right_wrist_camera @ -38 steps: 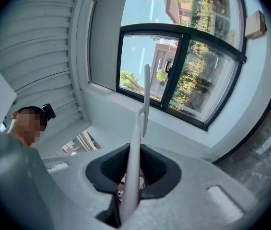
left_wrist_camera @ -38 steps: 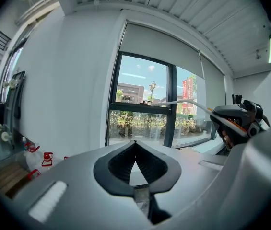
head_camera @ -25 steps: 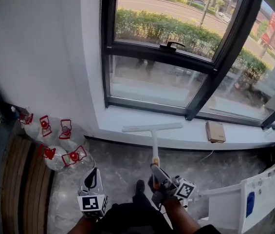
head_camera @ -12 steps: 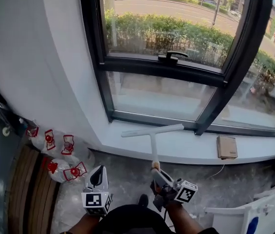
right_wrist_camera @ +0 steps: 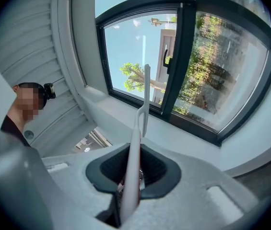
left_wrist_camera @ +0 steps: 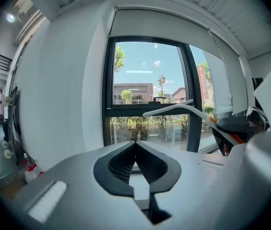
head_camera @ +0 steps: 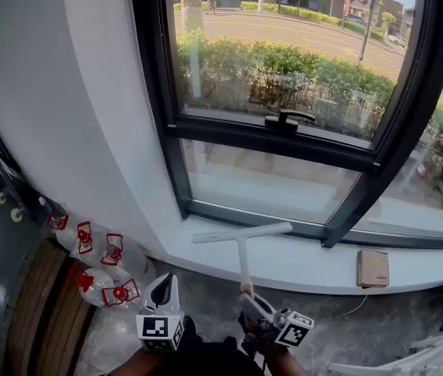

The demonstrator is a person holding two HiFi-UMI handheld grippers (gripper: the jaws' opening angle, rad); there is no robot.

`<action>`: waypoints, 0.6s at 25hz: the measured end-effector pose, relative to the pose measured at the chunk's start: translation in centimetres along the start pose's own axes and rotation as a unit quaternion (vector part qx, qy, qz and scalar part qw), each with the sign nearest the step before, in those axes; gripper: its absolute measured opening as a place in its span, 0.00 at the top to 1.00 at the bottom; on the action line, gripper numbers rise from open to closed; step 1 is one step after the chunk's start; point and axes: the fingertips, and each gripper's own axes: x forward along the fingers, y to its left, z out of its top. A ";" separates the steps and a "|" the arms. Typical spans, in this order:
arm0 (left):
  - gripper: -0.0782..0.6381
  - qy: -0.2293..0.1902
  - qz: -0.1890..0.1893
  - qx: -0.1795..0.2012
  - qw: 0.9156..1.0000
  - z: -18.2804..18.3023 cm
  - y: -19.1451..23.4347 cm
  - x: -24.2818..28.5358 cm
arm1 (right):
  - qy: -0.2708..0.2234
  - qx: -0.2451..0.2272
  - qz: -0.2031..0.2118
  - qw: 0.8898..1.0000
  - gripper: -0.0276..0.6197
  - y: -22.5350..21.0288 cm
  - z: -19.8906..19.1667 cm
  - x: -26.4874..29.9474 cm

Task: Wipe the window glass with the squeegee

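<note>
I am clamping the squeegee (head_camera: 244, 245) by its end in the right gripper (head_camera: 248, 294); the left gripper (head_camera: 163, 282) is hanging closed, empty. Pressed on the window glass (head_camera: 272, 185), it is risking to twist.

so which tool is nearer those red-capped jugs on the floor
Left. The left tool hangs just right of the red-capped jugs; the right tool, shut on the squeegee, is farther right.
</note>
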 end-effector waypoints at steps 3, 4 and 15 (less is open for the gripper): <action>0.87 0.007 0.002 -0.004 1.000 -0.7 1.1 1.9 | -0.003 -0.002 -0.009 1.000 0.89 -1.0 0.9 1.2; 0.87 0.008 -0.001 -0.005 1.000 -0.8 1.4 2.9 | -0.006 -0.006 -0.012 1.000 0.89 -1.3 1.3 1.6; 0.87 -0.051 -0.070 0.045 0.995 6.9 5.8 16.5 | -0.060 -0.070 -0.019 0.996 0.89 -3.0 9.7 12.0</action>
